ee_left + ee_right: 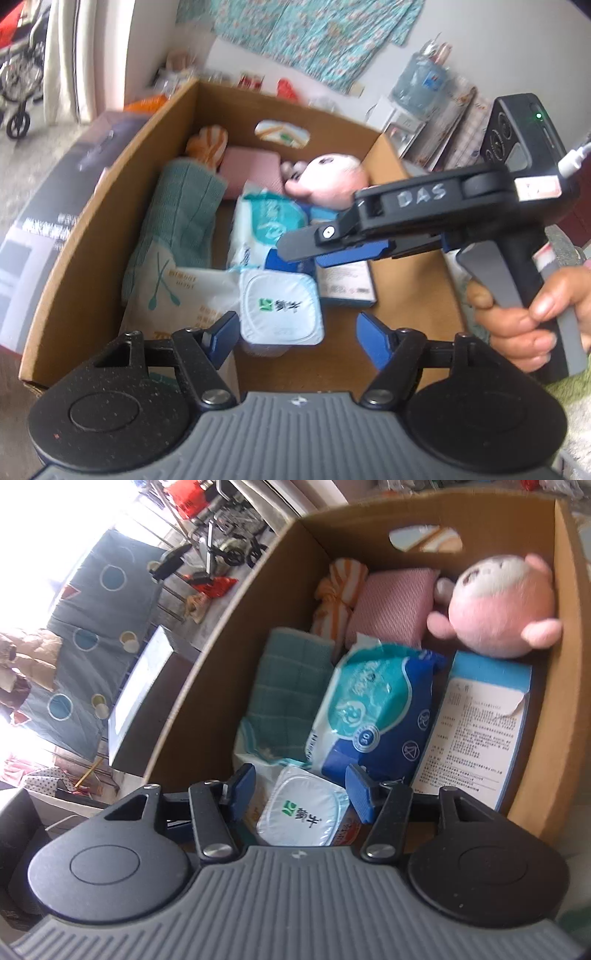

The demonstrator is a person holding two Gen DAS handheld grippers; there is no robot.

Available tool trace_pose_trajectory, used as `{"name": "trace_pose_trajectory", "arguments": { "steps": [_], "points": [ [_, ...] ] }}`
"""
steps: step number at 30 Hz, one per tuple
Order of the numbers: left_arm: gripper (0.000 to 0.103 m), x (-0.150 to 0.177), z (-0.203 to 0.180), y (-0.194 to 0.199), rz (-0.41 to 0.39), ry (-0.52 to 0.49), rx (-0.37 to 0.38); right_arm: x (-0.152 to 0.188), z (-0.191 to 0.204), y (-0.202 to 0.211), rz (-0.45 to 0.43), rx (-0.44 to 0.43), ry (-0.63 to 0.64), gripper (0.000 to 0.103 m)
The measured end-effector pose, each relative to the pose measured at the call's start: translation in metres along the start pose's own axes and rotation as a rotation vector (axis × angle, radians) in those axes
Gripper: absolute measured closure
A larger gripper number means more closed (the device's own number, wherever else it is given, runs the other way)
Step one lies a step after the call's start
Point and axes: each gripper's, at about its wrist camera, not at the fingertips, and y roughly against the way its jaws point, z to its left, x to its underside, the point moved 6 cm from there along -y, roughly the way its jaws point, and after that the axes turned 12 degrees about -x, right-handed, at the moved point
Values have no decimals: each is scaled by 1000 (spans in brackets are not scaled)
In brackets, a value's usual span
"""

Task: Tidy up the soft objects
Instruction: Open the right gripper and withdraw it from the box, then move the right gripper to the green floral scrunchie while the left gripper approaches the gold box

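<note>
An open cardboard box (pixel 92 229) (pixel 221 627) holds a pink plush toy (pixel 328 177) (pixel 498 605), a pink cloth (pixel 251 166) (pixel 391 602), an orange striped cloth (pixel 208 144) (pixel 340 590), a teal towel (pixel 181 206) (pixel 288 679), a wipes pack (pixel 266 221) (pixel 376 709) and a white yogurt cup (pixel 280 306) (pixel 303 812). My left gripper (pixel 297 334) hangs open over the cup, its pads apart from it. My right gripper (pixel 300 786) (pixel 321 253) is also open above the box, nothing gripped.
A blue-white printed carton (pixel 476 731) lies along the box's right wall, and a white bag (pixel 177 295) lies at the near left. A hand (pixel 528 310) holds the right tool. A grey carton (pixel 44 229) stands left of the box; a water jug (pixel 421 85) stands behind.
</note>
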Motion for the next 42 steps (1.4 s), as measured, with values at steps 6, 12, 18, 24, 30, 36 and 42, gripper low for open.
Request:
{"name": "trace_pose_trajectory", "arguments": {
  "steps": [6, 12, 18, 24, 30, 36, 42],
  "points": [
    [24, 5, -31, 31, -120, -45, 46, 32, 29, 105, -155, -47, 96, 45],
    [16, 17, -94, 58, -262, -191, 95, 101, 31, 240, -357, 130, 155, 33],
    [13, 42, -178, 69, -317, -321, 229, 184, 3, 340, -533, 325, 106, 25],
    [13, 78, -265, 61, -327, -459, 345, 274, -53, 368, -590, 496, -19, 25],
    [14, 97, -330, 32, -262, -513, 427, 334, -119, 341, -580, 635, -125, 25],
    [14, 109, -379, -15, -139, -558, 419, 343, -157, 323, -591, 754, -126, 23],
    [14, 115, -413, -50, -51, -572, 415, 337, -183, 307, -557, 836, -87, 21]
  ]
}}
